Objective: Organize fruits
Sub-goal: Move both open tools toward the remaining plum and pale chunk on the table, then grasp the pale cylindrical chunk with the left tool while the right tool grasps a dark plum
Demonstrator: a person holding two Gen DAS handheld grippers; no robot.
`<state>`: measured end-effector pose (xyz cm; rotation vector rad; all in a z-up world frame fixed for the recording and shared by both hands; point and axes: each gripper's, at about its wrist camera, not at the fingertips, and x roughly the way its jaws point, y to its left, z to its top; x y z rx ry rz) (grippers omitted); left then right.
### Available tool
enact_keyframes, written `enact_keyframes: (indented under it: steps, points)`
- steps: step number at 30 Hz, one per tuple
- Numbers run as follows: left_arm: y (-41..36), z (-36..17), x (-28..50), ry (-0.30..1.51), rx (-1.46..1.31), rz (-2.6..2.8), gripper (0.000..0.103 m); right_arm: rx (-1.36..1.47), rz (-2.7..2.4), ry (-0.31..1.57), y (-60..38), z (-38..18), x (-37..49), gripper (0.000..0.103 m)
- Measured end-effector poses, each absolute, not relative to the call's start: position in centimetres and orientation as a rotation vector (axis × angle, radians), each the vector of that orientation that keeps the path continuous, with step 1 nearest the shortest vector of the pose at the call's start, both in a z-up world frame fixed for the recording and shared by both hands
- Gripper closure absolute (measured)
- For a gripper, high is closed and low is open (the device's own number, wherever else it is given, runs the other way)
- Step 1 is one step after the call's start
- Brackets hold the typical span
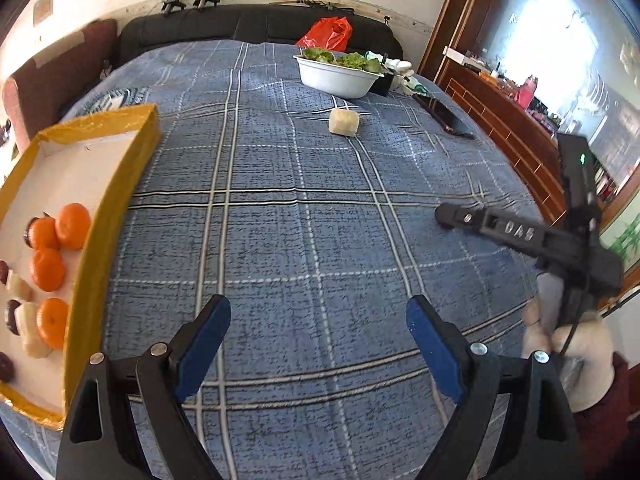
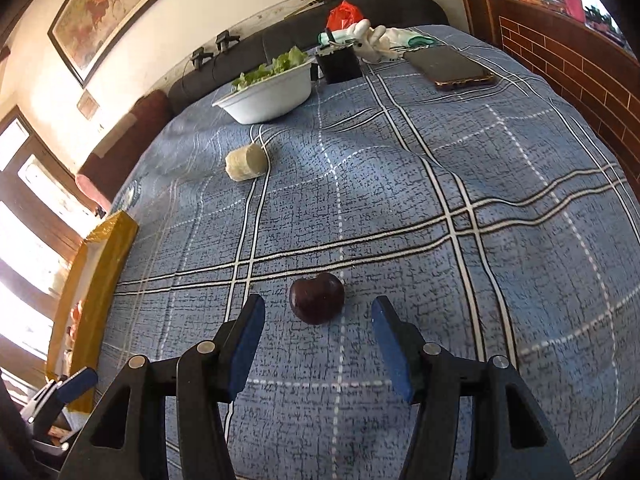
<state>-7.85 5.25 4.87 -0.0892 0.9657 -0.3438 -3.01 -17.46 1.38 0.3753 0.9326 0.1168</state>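
A dark red round fruit (image 2: 317,298) lies on the blue plaid bedspread (image 2: 440,184). It sits between the tips of my right gripper (image 2: 318,309), which is open, and the blue pads do not touch it. My left gripper (image 1: 318,320) is open over bare cloth with nothing between its fingers. To its left stands the yellow box (image 1: 120,184), holding several oranges (image 1: 72,226), pale peeled pieces (image 1: 34,332) and dark fruits (image 1: 6,366). A pale cylindrical piece (image 1: 343,121) (image 2: 245,163) lies alone farther up the bed. The right gripper (image 1: 452,218) also shows at the right in the left wrist view, held by a gloved hand (image 1: 568,352).
A white bowl of greens (image 1: 340,78) (image 2: 268,96) stands near the black headboard (image 1: 240,24). A red bag (image 1: 328,34), a black container (image 2: 338,65), white gloves (image 2: 372,40) and a phone (image 2: 456,66) lie nearby. A brown cabinet (image 1: 500,120) borders the bed's right edge.
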Motion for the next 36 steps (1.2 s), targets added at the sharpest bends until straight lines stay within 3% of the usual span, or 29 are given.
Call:
enact_keyframes:
  steps: [3,6,8,22,29,36]
  points:
    - [5.6,5.0,-6.7,0.987,-0.158,-0.362,0.014,0.319,0.099,0.928,-16.8,1.3,-2.7,0.044]
    - [6.0,5.5,-5.8,0.976,-0.174,-0.35,0.014,0.26,0.083,0.921,-16.3,1.2,-2.4,0.065]
    - [6.0,5.8,-5.3,0.961,-0.161,-0.325,0.014,0.247,0.095,0.916,-16.1,1.1,-2.2,0.07]
    - [2.3,7.4,3.7,0.961,-0.129,-0.35,0.014,0.415,0.112,0.766,-19.5,2.1,-2.1,0.071]
    - [-2.5,4.2,10.7,1.012,-0.059,-0.329,0.015,0.479,0.113,0.791,-20.6,1.6,-1.7,0.07]
    - [-5.5,2.3,14.2,1.027,-0.023,-0.332,0.03,0.485,0.137,0.801,-20.5,1.4,-1.4,0.07]
